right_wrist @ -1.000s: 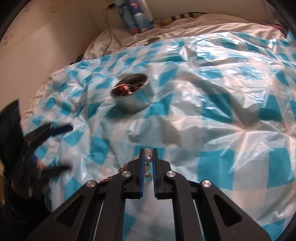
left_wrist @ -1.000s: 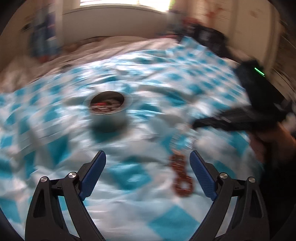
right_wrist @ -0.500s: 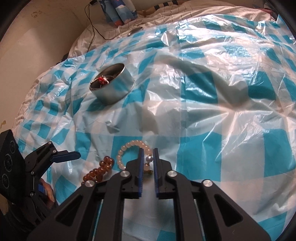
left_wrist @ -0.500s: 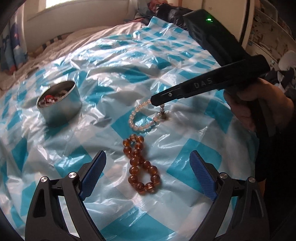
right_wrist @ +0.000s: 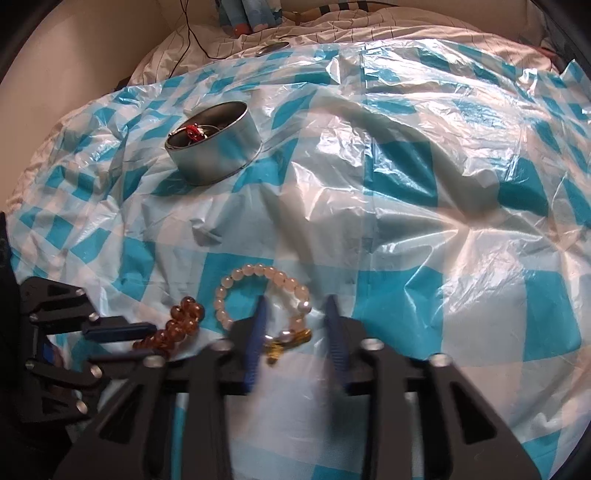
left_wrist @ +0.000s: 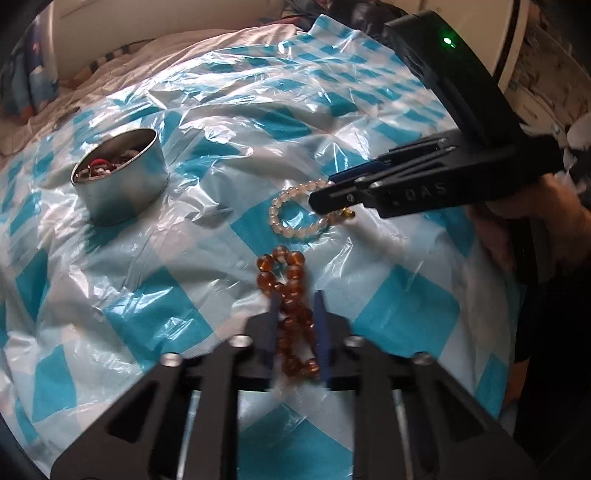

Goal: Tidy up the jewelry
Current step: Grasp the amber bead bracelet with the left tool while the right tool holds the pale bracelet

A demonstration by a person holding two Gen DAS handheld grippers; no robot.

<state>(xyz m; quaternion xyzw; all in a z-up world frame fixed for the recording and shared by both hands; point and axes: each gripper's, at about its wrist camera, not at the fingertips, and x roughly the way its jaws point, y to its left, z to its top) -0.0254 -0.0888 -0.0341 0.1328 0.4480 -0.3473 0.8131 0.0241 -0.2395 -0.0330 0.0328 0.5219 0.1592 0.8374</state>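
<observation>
An amber bead bracelet [left_wrist: 291,295] lies twisted on the blue-checked plastic sheet [left_wrist: 147,302]; it also shows in the right wrist view [right_wrist: 177,325]. My left gripper [left_wrist: 295,302] is closed around its middle, fingers touching the beads. A pale pink bead bracelet [right_wrist: 258,295] with a gold charm lies just beyond, also in the left wrist view [left_wrist: 291,218]. My right gripper [right_wrist: 297,306] is open, its fingers on either side of the charm end. A round metal tin [left_wrist: 118,181] with jewelry inside stands at far left, seen also in the right wrist view [right_wrist: 214,147].
The wrinkled plastic sheet [right_wrist: 406,184] covers a bed. A white striped bedsheet [right_wrist: 332,33] and a cable lie at the far edge, by a wall. A dark object sits at the far right corner.
My left gripper closed from wide open onto the amber bracelet. My right gripper opened from shut and let go of the pale bracelet's charm end.
</observation>
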